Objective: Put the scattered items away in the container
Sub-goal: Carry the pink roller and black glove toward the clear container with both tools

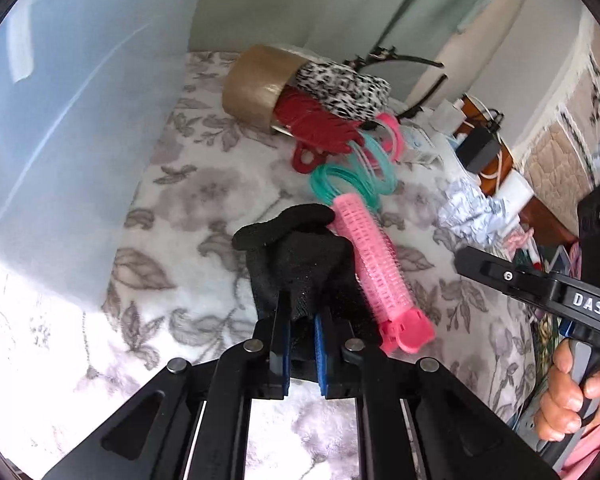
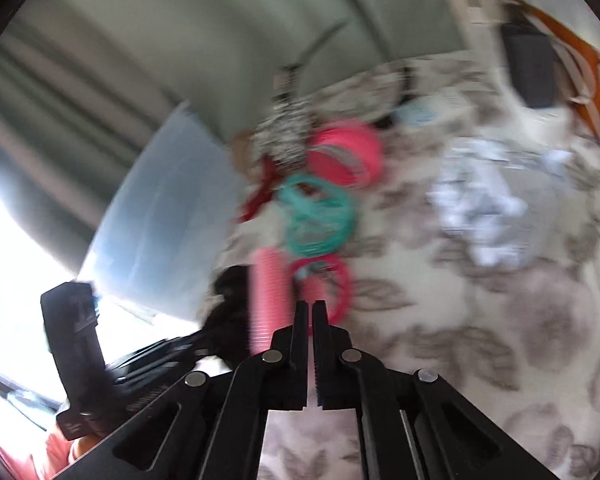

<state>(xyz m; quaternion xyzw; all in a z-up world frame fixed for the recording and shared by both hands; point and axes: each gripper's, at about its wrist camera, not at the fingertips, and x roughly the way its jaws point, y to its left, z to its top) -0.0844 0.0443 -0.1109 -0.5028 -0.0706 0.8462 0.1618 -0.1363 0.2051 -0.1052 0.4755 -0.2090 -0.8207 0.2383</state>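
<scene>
Left gripper (image 1: pixel 302 316), lower centre of left wrist view: jaws clamped on black fabric item (image 1: pixel 296 252), lifted above floral blanket (image 1: pixel 172 184). Translucent container (image 1: pixel 80 128) fills upper left of frame; interior not visible. Right gripper (image 2: pixel 309 312), lower centre of blurred right wrist view: jaws nearly together, nothing seen between them. Left outside container, centre to upper centre: pink roller (image 1: pixel 374 268), teal coils (image 1: pixel 352 176), red clip (image 1: pixel 320 128), tape roll (image 1: pixel 260 80). Judgement: tidying mid-course, 4 items or more remaining.
</scene>
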